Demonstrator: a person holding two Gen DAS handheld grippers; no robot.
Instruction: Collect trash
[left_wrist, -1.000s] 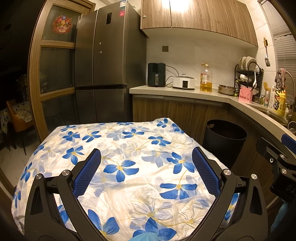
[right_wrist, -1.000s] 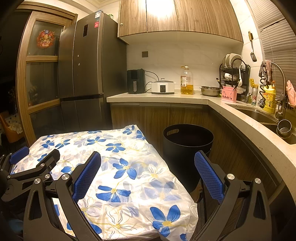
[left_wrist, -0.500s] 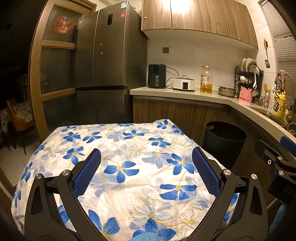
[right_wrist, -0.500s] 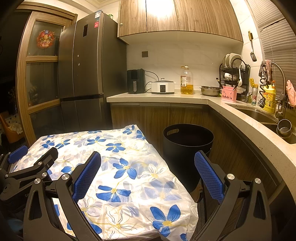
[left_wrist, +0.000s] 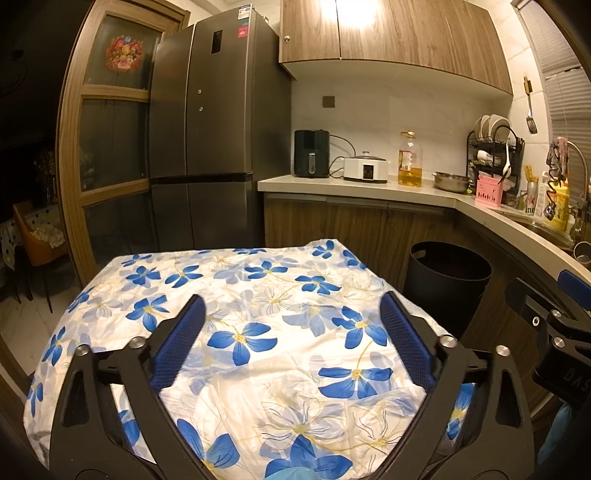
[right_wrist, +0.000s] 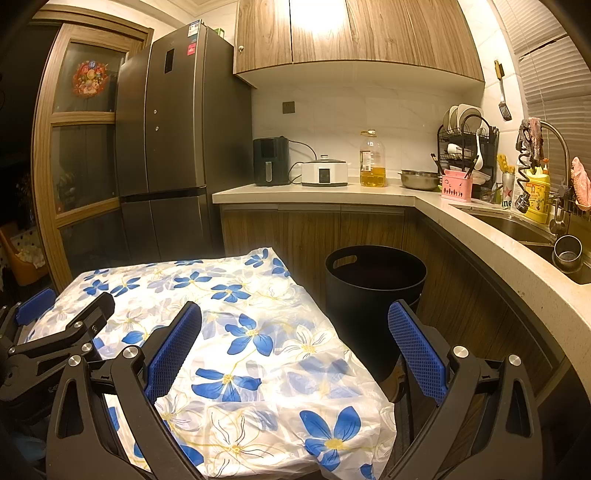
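Risk: no trash visible on floral-cloth table (left_wrist: 258, 295). Left gripper (left_wrist: 291, 328) and right gripper (right_wrist: 295, 336) jaws wide open, empty. Loose cloth may snag; black bin (right_wrist: 373, 284) sits beside table.

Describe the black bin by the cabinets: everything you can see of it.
The black trash bin is a round, matte, plastic-looking tub, upright on the floor between the flower-cloth table and the wooden base cabinets. Its top is open, no lid, with an oval handle cutout near the rim. The inside looks dark; contents cannot be made out. Neither gripper touches it; the table corner hides its lower left side.
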